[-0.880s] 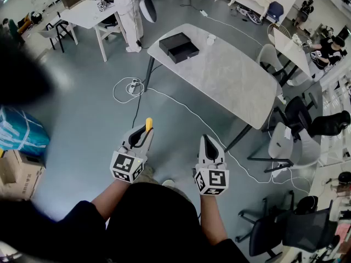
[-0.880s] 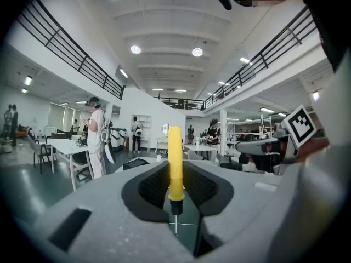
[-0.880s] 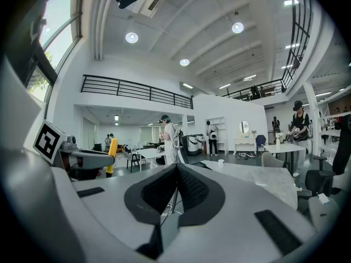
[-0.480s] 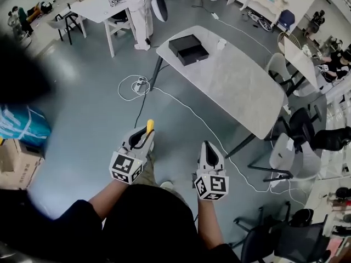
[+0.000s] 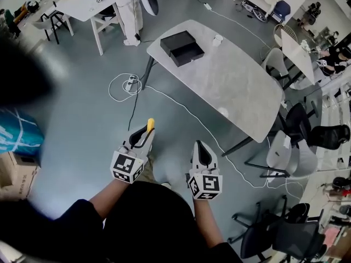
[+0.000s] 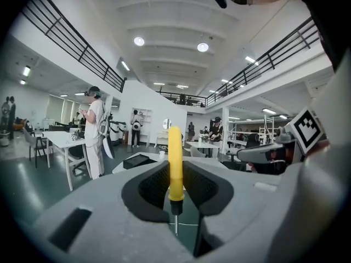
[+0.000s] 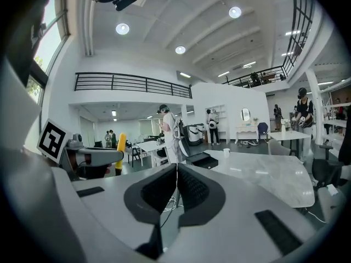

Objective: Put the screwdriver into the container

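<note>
My left gripper [image 5: 143,135] is shut on a yellow-handled screwdriver [image 5: 149,125]. In the left gripper view the screwdriver [image 6: 175,166] stands upright between the black pads [image 6: 152,185], handle up and metal tip down. My right gripper [image 5: 201,152] hangs beside it, shut with nothing between its jaws; its pads [image 7: 164,188] meet in the right gripper view. Both grippers are over the grey floor, short of the table. The black container [image 5: 181,47] sits at the far end of the marble table [image 5: 230,86].
A white cup [image 5: 218,39] stands near the container. A white cable [image 5: 181,109] and a power strip [image 5: 131,83] lie on the floor before the table. Cardboard boxes [image 5: 16,174] are at the left, chairs [image 5: 285,152] at the right, and a person [image 5: 127,10] by a white table beyond.
The view has shifted slightly and the table looks a little nearer. The right gripper moved a bit left toward the left one. The left gripper still holds the screwdriver.
</note>
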Demonstrator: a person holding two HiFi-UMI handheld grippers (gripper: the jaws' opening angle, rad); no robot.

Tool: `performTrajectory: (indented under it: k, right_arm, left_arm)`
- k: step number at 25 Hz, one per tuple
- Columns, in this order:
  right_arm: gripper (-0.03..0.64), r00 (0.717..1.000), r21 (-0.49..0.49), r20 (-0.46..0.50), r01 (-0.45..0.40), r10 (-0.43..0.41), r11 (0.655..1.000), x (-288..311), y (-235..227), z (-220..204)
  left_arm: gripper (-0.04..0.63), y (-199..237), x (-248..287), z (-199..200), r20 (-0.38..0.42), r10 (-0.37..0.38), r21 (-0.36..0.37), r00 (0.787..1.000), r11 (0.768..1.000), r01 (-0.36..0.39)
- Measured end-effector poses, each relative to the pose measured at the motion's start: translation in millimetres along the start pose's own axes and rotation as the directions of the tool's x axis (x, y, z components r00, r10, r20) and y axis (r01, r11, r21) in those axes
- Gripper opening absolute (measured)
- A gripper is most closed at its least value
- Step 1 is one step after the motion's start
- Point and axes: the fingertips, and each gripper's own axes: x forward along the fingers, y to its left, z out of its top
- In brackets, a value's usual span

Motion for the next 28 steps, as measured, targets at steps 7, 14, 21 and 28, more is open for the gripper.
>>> performTrajectory:
  k: [7, 14, 21, 28]
  right_arm:
    - [0.014, 0.998, 0.009, -0.041, 0.045, -0.045, 0.999, 112.4, 0.3, 25.2]
    - [0.014, 0.998, 0.009, -0.051, 0.039, -0.039, 0.999, 218.4, 23.8, 47.6]
    - [0.014, 0.992, 0.019, -0.103, 0.075, -0.072, 0.997, 269.7, 27.8, 42.9]
    - [0.014, 0.989, 0.012, -0.117, 0.091, -0.089, 0.996, 307.2, 10.7, 47.3]
  left_arm:
    - [0.086, 85.0, 69.2, 23.7, 0.011, -0.057, -0.013, 0.998, 0.998, 0.057]
    - [0.086, 171.3, 118.7, 45.0, 0.019, -0.102, -0.011, 0.995, 0.995, 0.103]
    - [0.086, 222.2, 149.3, 40.8, 0.005, -0.125, -0.016, 0.992, 0.992, 0.125]
    - [0.086, 243.3, 180.4, 37.6, 0.014, -0.127, -0.025, 0.992, 0.991, 0.128]
